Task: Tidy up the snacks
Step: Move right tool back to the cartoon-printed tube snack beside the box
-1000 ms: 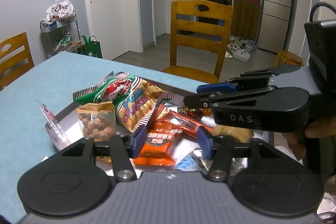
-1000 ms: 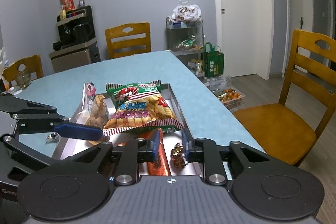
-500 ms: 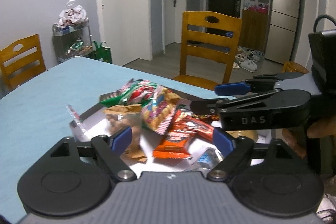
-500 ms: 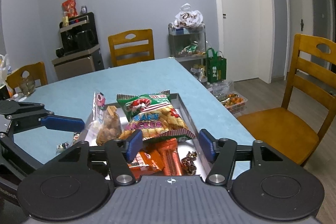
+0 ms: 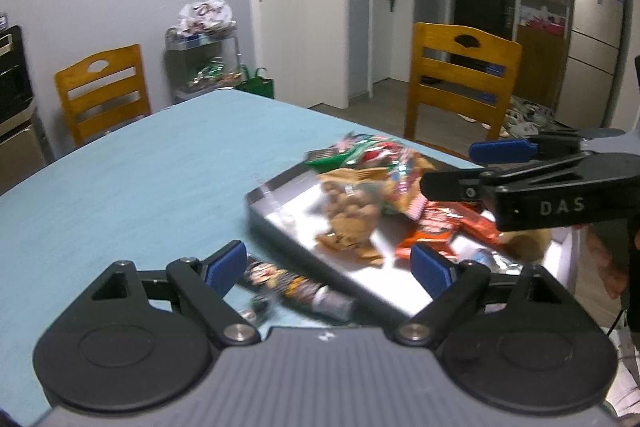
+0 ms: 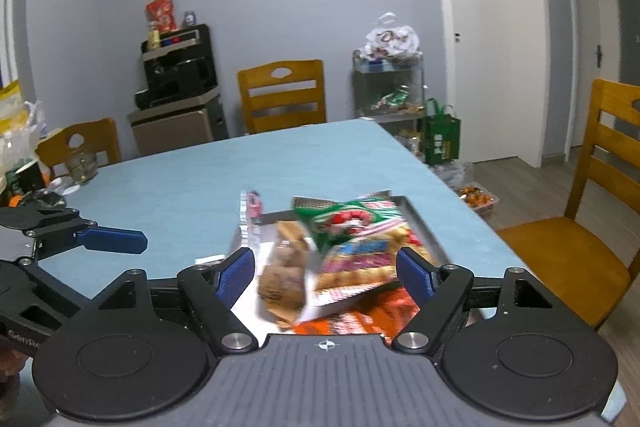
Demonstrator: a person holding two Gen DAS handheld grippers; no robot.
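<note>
Snacks, a mixed heap of crinkly plastic packets, sit piled in the shallow rectangular metal tray on the pale blue table; green-and-yellow prawn cracker bag on top, clear pouch of brown coated nuts leaning on it, orange-red wafer bar wrappers underneath; one dark foil-ended tube-shaped snack wrapper lies outside the tray, on the table just beside its near rim.

Left gripper: jaws opening, nothing between the blue pads but air, the loose wrapper and tray edge below; right gripper: jaws opening too, nothing clamped, the nut pouch and cracker bag only seen through the gap (both views smeared by motion, so fine contact is hard to read).

Risks, as I judge them: the heap is loose and slippery, so a grab at the top bag could drag the nut pouch over the rim; the two grippers are near each other over one small tray and could knock fingers; a low pass may catch the tray rim and shove the whole tray toward the table edge by the wooden chair; the stray wrapper could get missed or flicked off.

Versus a second ago: both sets of jaws were much narrower then; the left view sat right over the pile, now it has pulled back and aside, with tray off to the right and the loose wrapper newly in view; the right view has backed off slightly.
</note>
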